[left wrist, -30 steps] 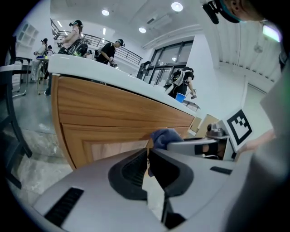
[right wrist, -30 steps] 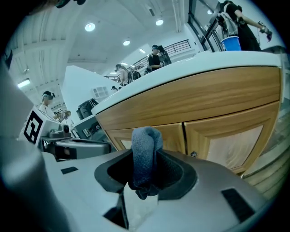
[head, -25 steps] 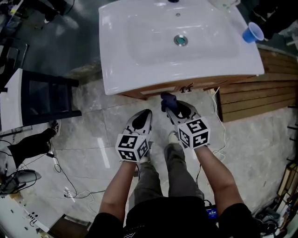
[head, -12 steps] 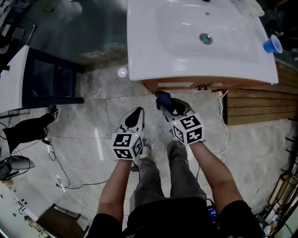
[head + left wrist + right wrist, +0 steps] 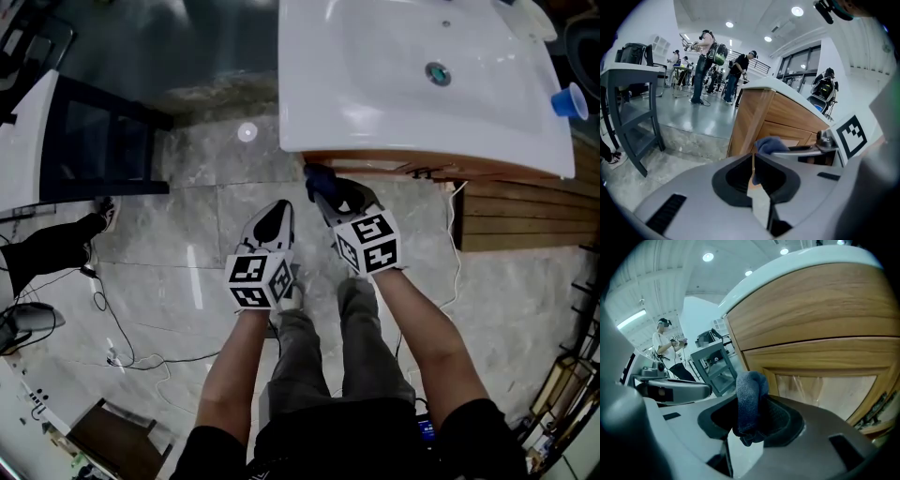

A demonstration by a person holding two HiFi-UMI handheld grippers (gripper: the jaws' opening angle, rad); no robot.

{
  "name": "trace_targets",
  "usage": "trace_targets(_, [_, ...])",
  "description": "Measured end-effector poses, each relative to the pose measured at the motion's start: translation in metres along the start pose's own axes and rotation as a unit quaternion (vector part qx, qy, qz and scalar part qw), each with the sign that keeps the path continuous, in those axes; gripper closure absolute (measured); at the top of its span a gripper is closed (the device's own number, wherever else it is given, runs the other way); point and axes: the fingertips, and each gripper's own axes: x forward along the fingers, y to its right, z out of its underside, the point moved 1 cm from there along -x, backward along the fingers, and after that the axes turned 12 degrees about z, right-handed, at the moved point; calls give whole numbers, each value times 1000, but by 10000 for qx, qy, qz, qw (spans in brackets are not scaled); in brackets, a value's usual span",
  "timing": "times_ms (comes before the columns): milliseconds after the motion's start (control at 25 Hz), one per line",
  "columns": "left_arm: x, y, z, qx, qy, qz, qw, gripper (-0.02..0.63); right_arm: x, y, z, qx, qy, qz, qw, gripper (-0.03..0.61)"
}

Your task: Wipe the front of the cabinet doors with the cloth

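My right gripper (image 5: 323, 190) is shut on a dark blue cloth (image 5: 750, 399), which sticks up between its jaws. The cloth (image 5: 317, 175) hangs just in front of the upper left of the wooden cabinet front (image 5: 811, 352), under the white sink top (image 5: 412, 84); whether it touches the wood I cannot tell. The cabinet door panel (image 5: 825, 390) fills the right gripper view. My left gripper (image 5: 272, 220) is shut with nothing in it, held lower and to the left, away from the cabinet (image 5: 778, 119). In the left gripper view the cloth (image 5: 769, 143) shows ahead.
A blue cup (image 5: 569, 100) stands on the sink top's right edge. A dark metal shelf unit (image 5: 89, 141) stands to the left. Wooden slats (image 5: 525, 216) lie right of the cabinet. Cables (image 5: 122, 337) trail on the marble floor. People stand in the background (image 5: 705, 61).
Both grippers have moved up toward the cabinet; the right one with the cloth now sits right at the cabinet's upper front, and the view has shifted so the sink lies further right.
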Motion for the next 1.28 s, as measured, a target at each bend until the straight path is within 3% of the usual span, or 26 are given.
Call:
trace_targets(400, [34,23,-3,68,-155,372,9992,591,-14,47,1,86,30,390,9992,426])
trace_targets(1280, [123,122,21,429,-730,1250,9885,591,-80,180,37,535,36,1330,9897,426])
